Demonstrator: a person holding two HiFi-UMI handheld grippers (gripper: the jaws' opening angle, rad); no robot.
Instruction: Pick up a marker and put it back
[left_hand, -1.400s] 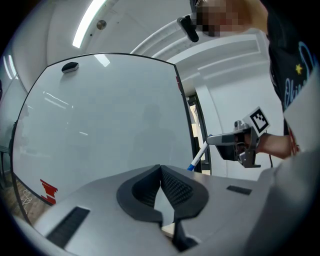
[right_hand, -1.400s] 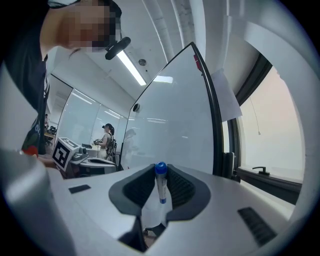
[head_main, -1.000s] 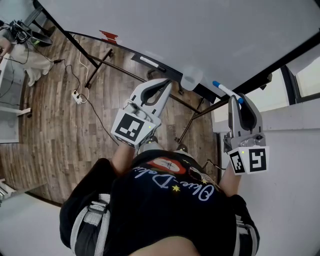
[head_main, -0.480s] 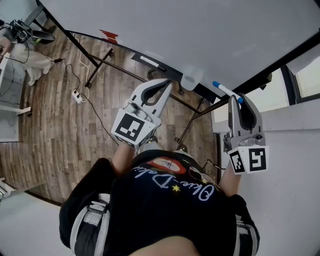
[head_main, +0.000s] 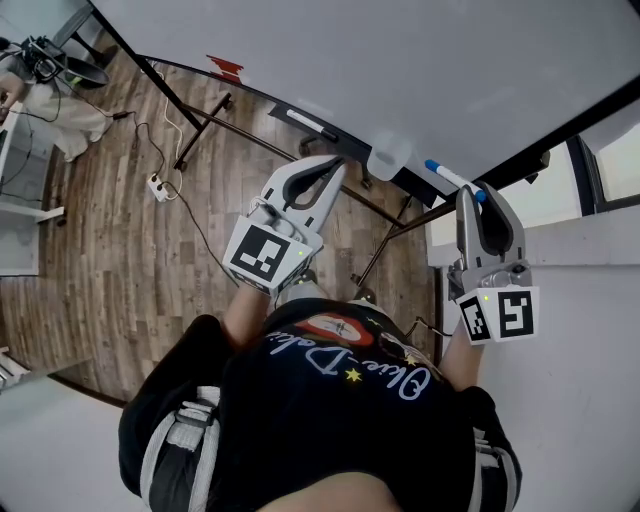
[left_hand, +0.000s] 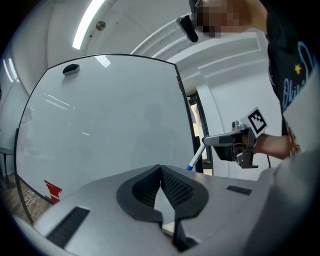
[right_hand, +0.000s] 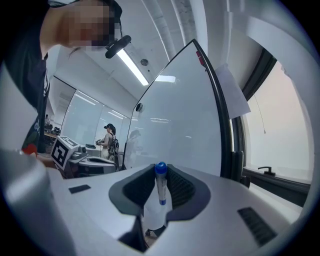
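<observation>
A white marker with a blue cap (head_main: 452, 179) sticks out toward the whiteboard (head_main: 400, 60) from my right gripper (head_main: 478, 196), which is shut on its barrel. In the right gripper view the marker (right_hand: 160, 187) stands upright between the dark pads, blue cap on top. The left gripper view shows that marker (left_hand: 196, 159) angled down from the right gripper (left_hand: 220, 141). My left gripper (head_main: 333, 168) is held level in front of the board's lower edge. Its jaws (left_hand: 161, 171) are shut, tips touching, with nothing between them.
The board's tray holds another marker (head_main: 310, 125) and a pale eraser (head_main: 388, 158). A red magnet (head_main: 225, 68) sticks near the board's corner. Black stand legs and a power strip (head_main: 157, 188) are on the wood floor. A window (head_main: 600, 160) lies to the right. A person (right_hand: 108, 137) stands far off.
</observation>
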